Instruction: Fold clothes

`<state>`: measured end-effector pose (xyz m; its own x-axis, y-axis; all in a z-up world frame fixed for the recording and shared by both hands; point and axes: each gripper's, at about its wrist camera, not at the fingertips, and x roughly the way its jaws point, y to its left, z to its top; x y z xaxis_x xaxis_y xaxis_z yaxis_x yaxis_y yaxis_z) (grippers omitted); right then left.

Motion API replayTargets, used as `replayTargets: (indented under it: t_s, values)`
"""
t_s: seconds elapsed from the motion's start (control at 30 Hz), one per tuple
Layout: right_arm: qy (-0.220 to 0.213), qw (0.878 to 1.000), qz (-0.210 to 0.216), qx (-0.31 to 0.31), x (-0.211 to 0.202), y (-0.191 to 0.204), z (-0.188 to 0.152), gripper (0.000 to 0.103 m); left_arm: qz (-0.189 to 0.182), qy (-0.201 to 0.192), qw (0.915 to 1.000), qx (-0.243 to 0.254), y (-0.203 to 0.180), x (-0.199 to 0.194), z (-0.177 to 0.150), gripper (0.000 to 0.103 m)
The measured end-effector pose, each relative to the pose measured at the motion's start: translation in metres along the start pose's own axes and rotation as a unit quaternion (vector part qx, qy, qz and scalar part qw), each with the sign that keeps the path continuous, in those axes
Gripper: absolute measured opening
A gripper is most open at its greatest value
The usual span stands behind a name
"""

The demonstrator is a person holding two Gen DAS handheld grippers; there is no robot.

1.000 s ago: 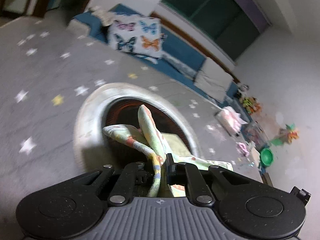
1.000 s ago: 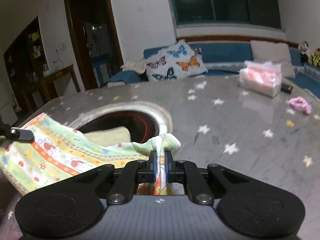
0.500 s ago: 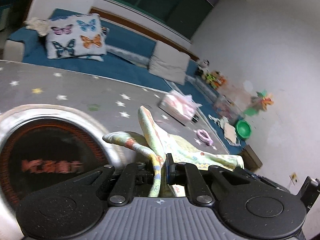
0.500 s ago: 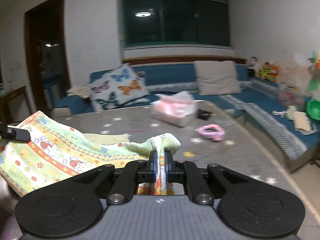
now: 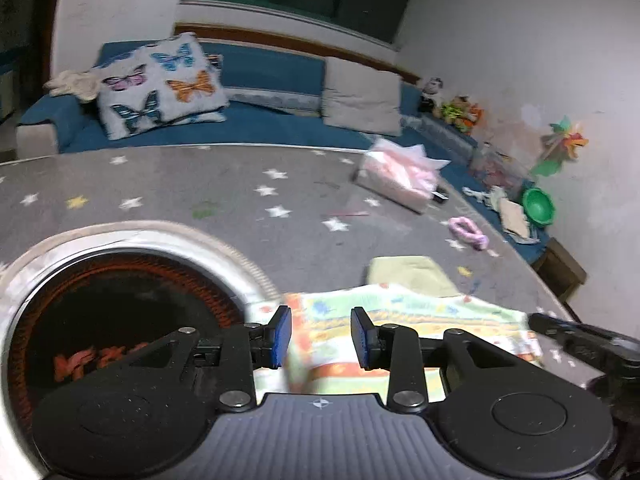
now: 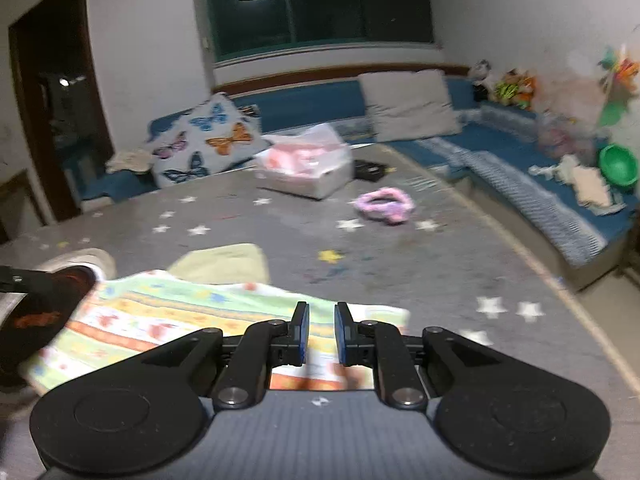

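Left wrist view: left gripper (image 5: 320, 334) spread wide, nothing pinched, blue pads (image 5: 280, 334) clear of fabric. Patterned cloth (image 5: 400, 316) lay flat on grey star table (image 5: 280, 184), lower centre to lower right of frame, directly beneath and ahead of the jaws. Long axis ran left-right across the frame, near edge under the tool. Plain yellow-green cloth (image 5: 408, 274) just behind it, partly covered. Round black hotplate (image 5: 116, 308) at lower left, patterned cloth touching its rim. Right gripper's dark body visible at far right edge, at the cloth's other end. Tissue box (image 5: 396, 178) and pink scrunchie (image 5: 466, 232) further back, well apart.

Right wrist view: right gripper (image 6: 320, 332) parted, narrower gap than the left, gripping nothing. Patterned cloth (image 6: 200, 316) spread from lower left to centre of frame, its right end beneath the jaws. Yellow-green cloth (image 6: 224, 262) peeking out behind. Scrunchie (image 6: 384, 206) at mid-right, apart.

Judged: one gripper over each end of the long axis, equally near; next fold likely needs a re-grip along the near edge, straight down from both tools.
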<state>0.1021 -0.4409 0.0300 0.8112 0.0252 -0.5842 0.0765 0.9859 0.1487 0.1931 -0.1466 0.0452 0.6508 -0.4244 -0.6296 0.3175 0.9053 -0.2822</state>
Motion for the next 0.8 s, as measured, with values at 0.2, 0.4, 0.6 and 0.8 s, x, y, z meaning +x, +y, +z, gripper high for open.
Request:
replayTargets:
  t_s: [0.2,0.4,0.6,0.8]
  values:
    - [0.022,0.999,0.040,0.010,0.031,0.016,0.003,0.013,-0.040,0.021,0.9988,0.020,-0.024,0.041,0.008,0.024]
    - [0.027,0.999,0.046,0.006,0.056,0.026,0.008,0.013,-0.066,0.041,0.9968,0.016,-0.033,0.083,0.013,0.022]
    - [0.030,0.999,0.039,-0.006,0.065,0.028,0.006,0.013,-0.052,0.054,0.9972,0.007,-0.024,0.105,0.010,0.021]
    - [0.029,0.997,0.060,-0.031,0.041,0.039,0.003,0.015,-0.059,0.037,0.9972,0.026,-0.027,0.075,0.004,0.020]
